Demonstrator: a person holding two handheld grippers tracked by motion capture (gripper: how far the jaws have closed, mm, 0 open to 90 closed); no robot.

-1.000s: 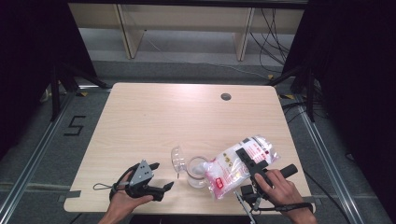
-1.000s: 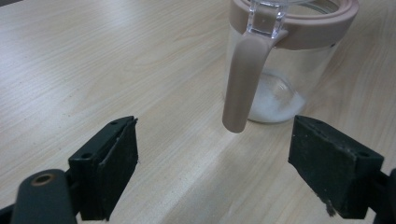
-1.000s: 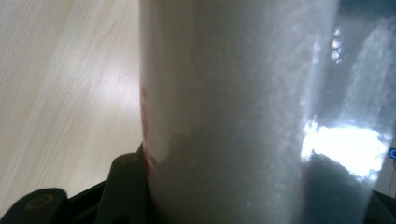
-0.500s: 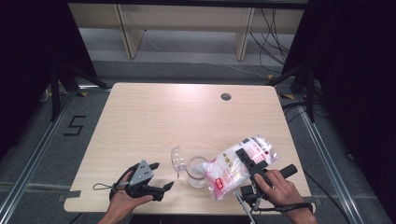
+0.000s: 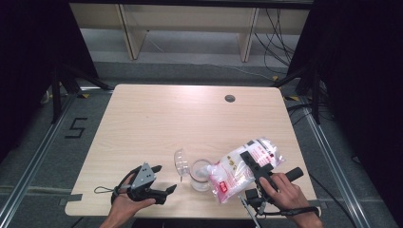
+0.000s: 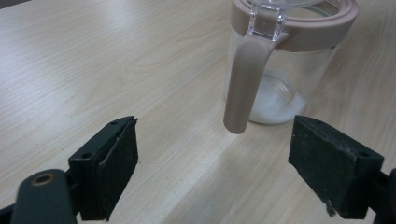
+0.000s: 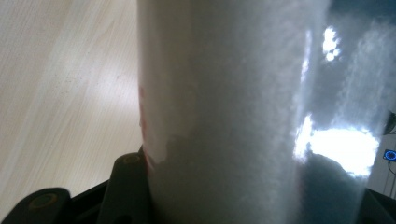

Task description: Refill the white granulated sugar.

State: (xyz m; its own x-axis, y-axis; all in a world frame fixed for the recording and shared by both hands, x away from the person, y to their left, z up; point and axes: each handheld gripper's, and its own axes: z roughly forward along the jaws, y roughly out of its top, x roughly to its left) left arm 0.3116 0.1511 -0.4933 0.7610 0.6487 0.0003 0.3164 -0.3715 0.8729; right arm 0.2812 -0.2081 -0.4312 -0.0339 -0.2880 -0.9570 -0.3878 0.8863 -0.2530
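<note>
While clamped in right hand-held gripper (image 5: pixel 259 167), bag (image 5: pixel 237 168) tilts over jar (image 5: pixel 200 175).

High view looking down on the table (image 5: pixel 157 118), left gripper view close on the jar (image 6: pixel 280 70), also visible from above.

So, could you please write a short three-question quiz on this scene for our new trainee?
1. True or false: the right gripper is shut on the bag of white powder.
2. The left gripper is: A) clamped on the jar's handle; B) open, short of the jar; C) holding the bag.
3. Fill in: the jar's clear flip lid stands ____.

Key: 1 true; 2 B; 3 open.
</note>
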